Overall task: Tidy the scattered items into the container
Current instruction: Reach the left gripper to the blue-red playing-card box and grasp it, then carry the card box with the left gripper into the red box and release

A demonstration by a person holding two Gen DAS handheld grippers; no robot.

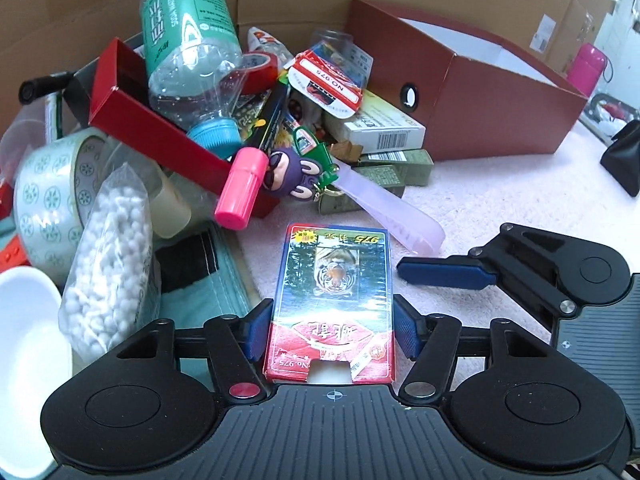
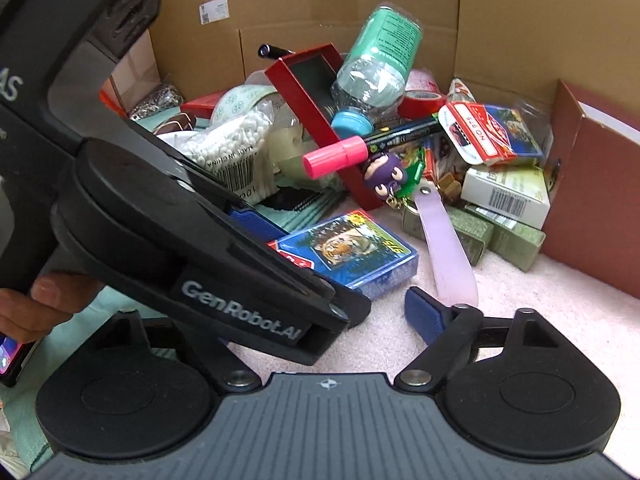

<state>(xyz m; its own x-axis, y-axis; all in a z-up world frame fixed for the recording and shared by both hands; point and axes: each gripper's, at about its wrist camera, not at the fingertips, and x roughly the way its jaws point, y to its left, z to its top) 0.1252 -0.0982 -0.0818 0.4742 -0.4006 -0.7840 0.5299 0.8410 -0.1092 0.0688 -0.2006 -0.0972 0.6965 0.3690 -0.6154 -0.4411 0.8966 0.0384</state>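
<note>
My left gripper is shut on a tiger-print card box, its blue pads against both long sides; the box rests low over the pink cloth. The same box shows in the right wrist view under the left gripper's body. My right gripper is open and empty just right of the box; its blue fingertip shows in the left wrist view. The brown cardboard container stands at the back right, open on top. A pile of items lies behind: a pink-capped marker, a purple keychain figure.
The pile holds a clear bottle, a red box, tape rolls, a bag of white beads, green boxes and another card pack. A cardboard wall backs it. A white bowl is at left.
</note>
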